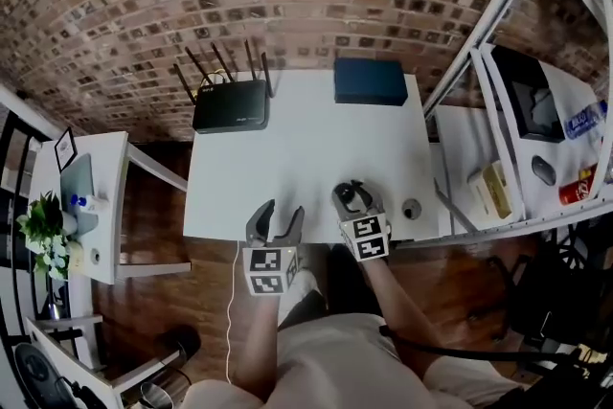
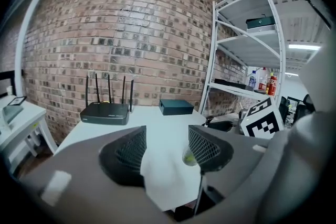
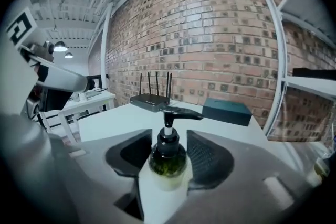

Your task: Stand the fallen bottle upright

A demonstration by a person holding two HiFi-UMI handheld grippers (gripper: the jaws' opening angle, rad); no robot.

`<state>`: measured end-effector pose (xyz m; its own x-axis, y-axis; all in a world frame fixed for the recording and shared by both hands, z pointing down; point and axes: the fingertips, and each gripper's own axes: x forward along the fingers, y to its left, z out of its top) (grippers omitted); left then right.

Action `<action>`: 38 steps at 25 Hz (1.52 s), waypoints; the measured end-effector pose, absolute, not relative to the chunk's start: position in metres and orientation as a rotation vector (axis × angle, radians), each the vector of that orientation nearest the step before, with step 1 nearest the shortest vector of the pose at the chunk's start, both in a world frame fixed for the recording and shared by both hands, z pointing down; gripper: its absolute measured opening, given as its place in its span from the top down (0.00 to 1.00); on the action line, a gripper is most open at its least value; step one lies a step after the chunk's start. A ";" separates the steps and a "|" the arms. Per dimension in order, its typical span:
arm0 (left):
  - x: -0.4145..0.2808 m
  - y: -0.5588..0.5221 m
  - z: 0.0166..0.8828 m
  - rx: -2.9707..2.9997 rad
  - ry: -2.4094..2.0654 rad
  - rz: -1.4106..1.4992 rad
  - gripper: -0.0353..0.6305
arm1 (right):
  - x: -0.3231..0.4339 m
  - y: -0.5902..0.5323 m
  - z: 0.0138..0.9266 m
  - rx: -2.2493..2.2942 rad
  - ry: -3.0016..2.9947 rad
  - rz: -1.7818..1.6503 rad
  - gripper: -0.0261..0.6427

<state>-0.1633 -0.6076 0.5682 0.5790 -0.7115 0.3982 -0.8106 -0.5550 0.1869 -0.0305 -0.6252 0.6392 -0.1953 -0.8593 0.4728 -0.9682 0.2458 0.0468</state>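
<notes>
Even bright light on my feeds, ceiling lamps (image 3: 60, 47) glowing, white table (image 1: 287, 158) washed pale, fisheye-bent edges, left gripper (image 2: 167, 136) blurred up close.

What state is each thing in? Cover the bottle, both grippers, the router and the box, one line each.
pump bottle: upright on the table, between the right gripper's jaws.
right gripper: jaws slightly apart, not pressing on the bottle.
left gripper: open, nothing between its jaws.
router: flat on the table, antennas raised.
dark box: lying flat, closed.
</notes>
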 end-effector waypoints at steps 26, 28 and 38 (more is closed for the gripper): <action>-0.104 -0.398 0.403 2.567 -1.647 0.071 0.41 | 0.047 -0.392 0.415 1.865 -2.372 0.003 0.36; -0.101 -0.385 0.395 2.593 -1.634 0.069 0.41 | 0.045 -0.381 0.404 1.872 -2.377 -0.017 0.36; -0.119 -0.377 0.370 2.681 -1.625 0.043 0.41 | 0.034 -0.371 0.384 1.991 -2.361 -0.063 0.36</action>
